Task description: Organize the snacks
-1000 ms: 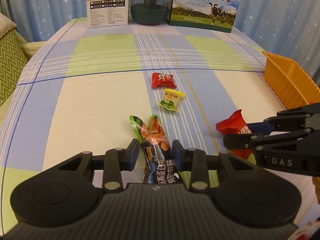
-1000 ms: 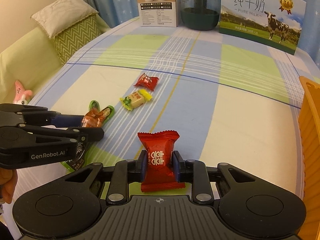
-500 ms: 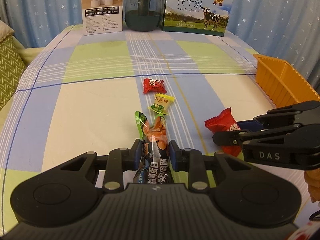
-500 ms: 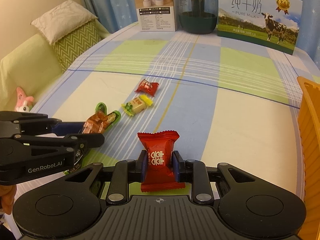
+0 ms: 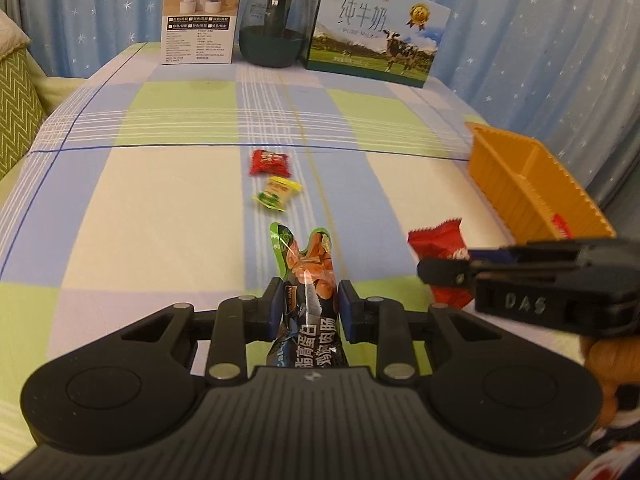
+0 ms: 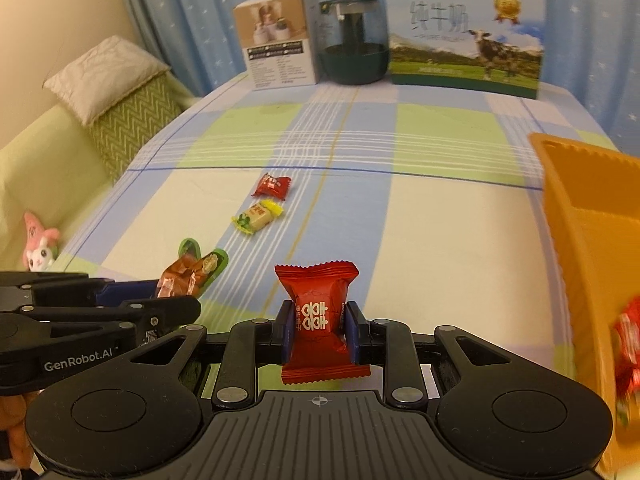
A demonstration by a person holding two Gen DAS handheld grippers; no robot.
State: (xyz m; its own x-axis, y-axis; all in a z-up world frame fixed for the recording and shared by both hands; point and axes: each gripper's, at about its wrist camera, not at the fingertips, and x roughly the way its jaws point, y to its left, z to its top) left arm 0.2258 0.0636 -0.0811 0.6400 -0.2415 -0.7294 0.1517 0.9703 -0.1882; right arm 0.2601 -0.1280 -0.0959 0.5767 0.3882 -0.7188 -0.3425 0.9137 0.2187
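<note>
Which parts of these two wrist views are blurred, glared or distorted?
Left wrist view: fisheye bows the checked tablecloth; the right tongs and their red snack packet are smeared; a glare streak crosses the long chicken-snack pouch. Right wrist view: the orange plastic bin and the red wrappers inside are motion-blurred; the milk carton looks soft.

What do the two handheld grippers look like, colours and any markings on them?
Both are matte black plastic. The left gripper and right gripper have a ribbed body, two round discs, silver screw heads and blue pads inside the fingers. Side on, the left one reads "GenRobot.AI" in white; the right one has "DAS" embossed. No cables show.
</note>
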